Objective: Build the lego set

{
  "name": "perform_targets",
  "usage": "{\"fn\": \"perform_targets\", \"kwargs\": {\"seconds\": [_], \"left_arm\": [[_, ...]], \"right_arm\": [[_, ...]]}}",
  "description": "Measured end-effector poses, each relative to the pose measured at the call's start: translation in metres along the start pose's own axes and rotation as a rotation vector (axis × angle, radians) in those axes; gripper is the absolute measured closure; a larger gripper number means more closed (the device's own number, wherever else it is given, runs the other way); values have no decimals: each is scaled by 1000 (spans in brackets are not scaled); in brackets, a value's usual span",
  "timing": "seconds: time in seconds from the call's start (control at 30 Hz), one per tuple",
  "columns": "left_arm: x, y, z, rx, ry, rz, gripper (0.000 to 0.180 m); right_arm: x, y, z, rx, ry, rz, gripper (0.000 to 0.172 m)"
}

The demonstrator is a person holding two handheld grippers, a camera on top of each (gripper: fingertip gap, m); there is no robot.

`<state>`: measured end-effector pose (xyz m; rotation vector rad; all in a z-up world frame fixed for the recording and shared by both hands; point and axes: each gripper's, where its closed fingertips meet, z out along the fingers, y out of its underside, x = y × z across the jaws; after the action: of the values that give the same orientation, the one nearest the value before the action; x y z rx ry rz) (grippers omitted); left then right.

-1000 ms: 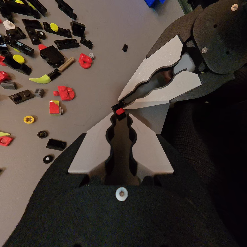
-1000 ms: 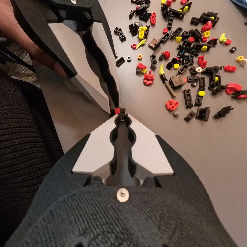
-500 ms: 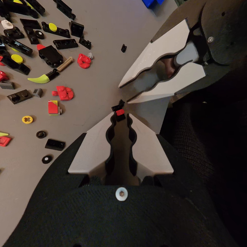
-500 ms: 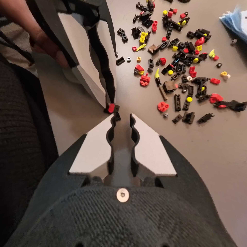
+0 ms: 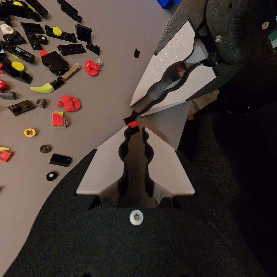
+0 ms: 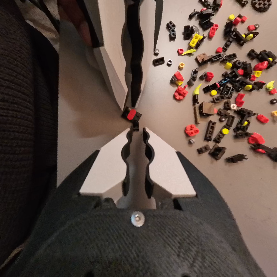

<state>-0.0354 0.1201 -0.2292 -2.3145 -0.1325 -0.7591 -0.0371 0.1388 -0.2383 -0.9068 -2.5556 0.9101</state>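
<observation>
Grey table (image 5: 112, 30): loose bricks (image 6: 224, 75) are spread upper right in the right wrist view. At frame centre a black plate with red tile (image 6: 131, 114) is pinched by the left gripper (image 5: 135, 128). The right gripper (image 6: 137, 129) is narrowly parted at the plate's black clip (image 6: 135, 125), one pad clear.

Two claws (image 5: 135, 128), one red-tiled black plate (image 5: 132, 125), loose bricks (image 6: 224, 90) — dozens, one grey table (image 5: 119, 30)
</observation>
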Motion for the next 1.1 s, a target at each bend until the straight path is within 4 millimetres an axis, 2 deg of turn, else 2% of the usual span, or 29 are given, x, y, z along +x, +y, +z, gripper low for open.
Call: {"fn": "perform_targets", "kwargs": {"seconds": [0.87, 1.1], "left_arm": [[7, 4, 1, -17, 27, 24, 167], [7, 3, 0, -11, 34, 24, 167]], "right_arm": [[-2, -3, 1, 12, -4, 6, 166], [16, 9, -9, -52, 109, 3, 167]]}}
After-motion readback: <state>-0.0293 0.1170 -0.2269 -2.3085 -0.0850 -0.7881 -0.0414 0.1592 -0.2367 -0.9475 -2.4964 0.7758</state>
